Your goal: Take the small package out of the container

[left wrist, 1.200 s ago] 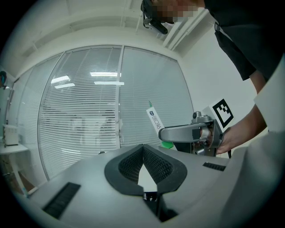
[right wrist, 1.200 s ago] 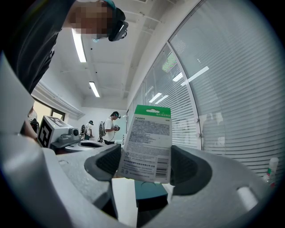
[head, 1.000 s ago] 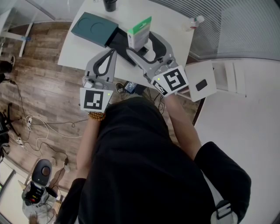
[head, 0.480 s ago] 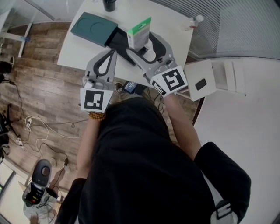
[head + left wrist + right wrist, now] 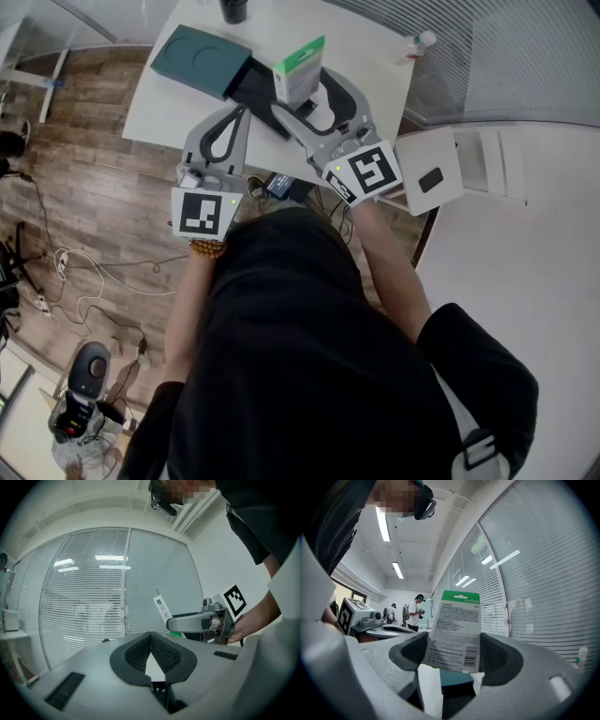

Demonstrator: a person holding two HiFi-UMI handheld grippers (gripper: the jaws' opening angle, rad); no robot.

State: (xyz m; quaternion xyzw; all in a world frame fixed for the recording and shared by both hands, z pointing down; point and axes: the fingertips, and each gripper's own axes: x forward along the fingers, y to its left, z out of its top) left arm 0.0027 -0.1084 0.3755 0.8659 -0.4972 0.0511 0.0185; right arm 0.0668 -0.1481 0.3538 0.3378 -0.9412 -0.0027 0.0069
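Head view has the right tongs [image 5: 302,96] clamped on the small package [image 5: 299,67], which stands upright above the open black tray of the container [image 5: 255,92]. The right gripper view confirms it: both pads [image 5: 408,651] press the card's lower side edges, and its bottom edge hangs free over the container. The package looks lifted clear, so I judge the taking-out all but done, with only setting it down on the table [image 5: 375,42] left. The left tongs [image 5: 242,114] are closed on nothing, tips meeting, just on the person's side of the container. The risks from here come from the grip. The pack is thin and flat and is held only by its edges low down, so a quick swing or a slackened squeeze could let it pivot or slide out and drop back into the container. Too hard a squeeze could bow the card and pop it loose. Carried low across the container, its bottom edge could catch the tray's wall and drag the container along.
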